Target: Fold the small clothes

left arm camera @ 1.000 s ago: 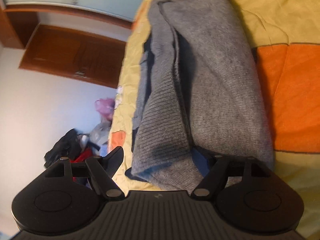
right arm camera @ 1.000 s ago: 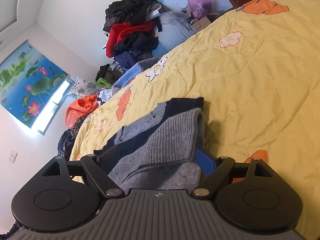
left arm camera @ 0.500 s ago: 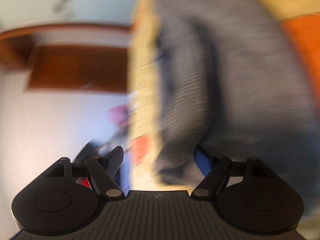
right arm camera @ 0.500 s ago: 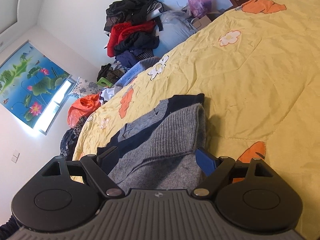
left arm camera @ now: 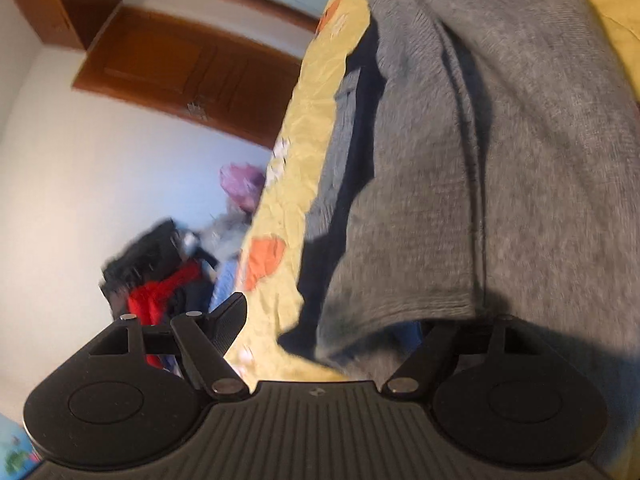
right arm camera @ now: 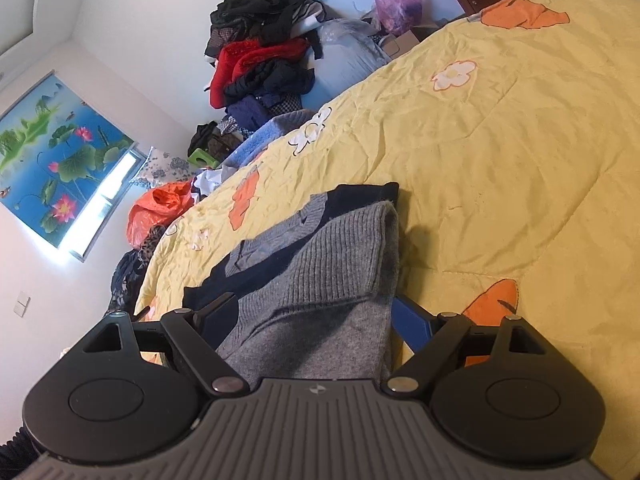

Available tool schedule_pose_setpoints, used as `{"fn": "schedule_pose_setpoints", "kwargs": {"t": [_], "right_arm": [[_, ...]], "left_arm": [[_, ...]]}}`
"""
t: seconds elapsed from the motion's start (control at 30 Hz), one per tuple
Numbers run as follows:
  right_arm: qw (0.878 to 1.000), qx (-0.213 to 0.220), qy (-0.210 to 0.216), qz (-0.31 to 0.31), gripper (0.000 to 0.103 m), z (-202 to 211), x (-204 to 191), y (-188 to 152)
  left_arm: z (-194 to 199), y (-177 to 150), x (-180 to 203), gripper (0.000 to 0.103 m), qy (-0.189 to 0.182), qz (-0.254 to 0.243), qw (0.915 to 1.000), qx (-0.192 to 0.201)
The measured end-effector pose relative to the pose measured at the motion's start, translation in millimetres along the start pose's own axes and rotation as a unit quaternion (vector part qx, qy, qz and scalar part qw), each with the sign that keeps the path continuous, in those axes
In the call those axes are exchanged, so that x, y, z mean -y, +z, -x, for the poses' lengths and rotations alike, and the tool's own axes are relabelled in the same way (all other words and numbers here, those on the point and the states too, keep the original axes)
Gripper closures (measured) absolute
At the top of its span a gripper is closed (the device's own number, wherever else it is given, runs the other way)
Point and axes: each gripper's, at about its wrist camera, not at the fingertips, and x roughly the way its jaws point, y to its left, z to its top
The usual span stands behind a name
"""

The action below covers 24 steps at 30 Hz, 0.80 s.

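Hidden: left gripper (left arm camera: 332, 320) right finger lay under the sweater (left arm camera: 500, 160).
Count: one sweater on the bedspread (right arm camera: 500, 152).
Grippers: both spread wide; right gripper (right arm camera: 316, 316) straddled the sweater's hem.

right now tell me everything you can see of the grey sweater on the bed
The grey sweater is a soft knit with a ribbed band at one end and dark navy parts showing beneath along one side. It lies partly folded lengthwise on the yellow flowered bedspread, with long creases running down it. Its near edge lies between the wide-set fingers of the left gripper and the right gripper; whether the pads press on it cannot be told.
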Motion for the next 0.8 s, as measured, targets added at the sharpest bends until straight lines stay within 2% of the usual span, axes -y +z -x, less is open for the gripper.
{"fn": "schedule_pose_setpoints", "kwargs": {"t": [0.07, 0.1, 0.13, 0.2, 0.23, 0.3, 0.4, 0.43, 0.47, 0.5, 0.53, 0.57, 0.6, 0.63, 0.73, 0.8], "right_arm": [[1.0, 0.0, -0.011, 0.013, 0.017, -0.6, -1.7, -0.2], [0.999, 0.0, -0.023, 0.027, 0.017, -1.3, -3.2, -0.3], [0.998, 0.002, -0.04, 0.045, 0.017, -2.4, -4.8, -0.1], [0.99, 0.007, -0.095, 0.105, 0.017, -6.3, -10.9, -0.6], [0.98, 0.009, -0.13, 0.149, 0.017, -9.6, -15.7, -2.1], [0.953, 0.005, -0.187, 0.239, 0.017, -18.6, -24.2, -7.7], [0.921, -0.012, -0.205, 0.33, 0.018, -29.8, -35.6, -16.9], [0.912, -0.015, -0.201, 0.357, 0.02, -32.9, -40.8, -20.1], [0.902, -0.014, -0.198, 0.384, 0.02, -35.0, -48.6, -23.8], [0.891, -0.015, -0.197, 0.409, 0.02, -39.0, -54.7, -27.1], [0.881, -0.02, -0.197, 0.431, 0.02, -44.3, -60.0, -28.8], [0.872, -0.026, -0.197, 0.447, 0.02, -49.6, -65.0, -29.9], [0.868, -0.029, -0.199, 0.455, 0.02, -54.6, -68.0, -29.8], [0.866, -0.032, -0.198, 0.458, 0.02, -59.1, -69.3, -28.6], [0.861, -0.034, -0.197, 0.467, 0.02, -68.1, -71.8, -24.8], [0.852, -0.044, -0.201, 0.482, 0.021, -75.2, -71.6, -24.9]], "left_arm": [[-0.5, 4.1, 4.1, 0.027, 0.01, -0.015, 0.9996, 0.021], [-1.6, 6.4, 5.6, 0.04, 0.01, -0.02, 0.9992, 0.033], [0.0, 6.6, 9.5, 0.07, 0.002, -0.021, 0.999, 0.04], [-2.5, 10.0, 8.6, 0.093, -0.013, -0.014, 0.9991, 0.039], [-1.1, 10.7, 7.5, 0.093, -0.016, -0.004, 0.9989, 0.043], [-5.0, 12.2, -0.6, 0.094, -0.028, 0.034, 0.9984, 0.035], [-11.6, 12.4, -25.9, 0.096, -0.046, 0.127, 0.9907, 0.017], [-15.3, 11.4, -37.1, 0.096, -0.052, 0.165, 0.985, 0.01], [-22.6, 8.8, -50.8, 0.096, -0.063, 0.217, 0.9742, -0.005], [-34.0, 3.2, -65.5, 0.096, -0.08, 0.277, 0.957, -0.029], [-48.0, -4.4, -78.0, 0.097, -0.088, 0.336, 0.9354, -0.064], [-60.9, -12.6, -86.2, 0.097, -0.099, 0.384, 0.9128, -0.098], [-69.2, -18.7, -90.1, 0.096, -0.111, 0.412, 0.8968, -0.116], [-71.2, -22.2, -90.8, 0.096, -0.112, 0.428, 0.8893, -0.115], [-67.7, -25.0, -86.1, 0.096, -0.119, 0.443, 0.881, -0.114], [-70.0, -27.7, -85.7, 0.096, -0.131, 0.458, 0.8707, -0.122]]}}
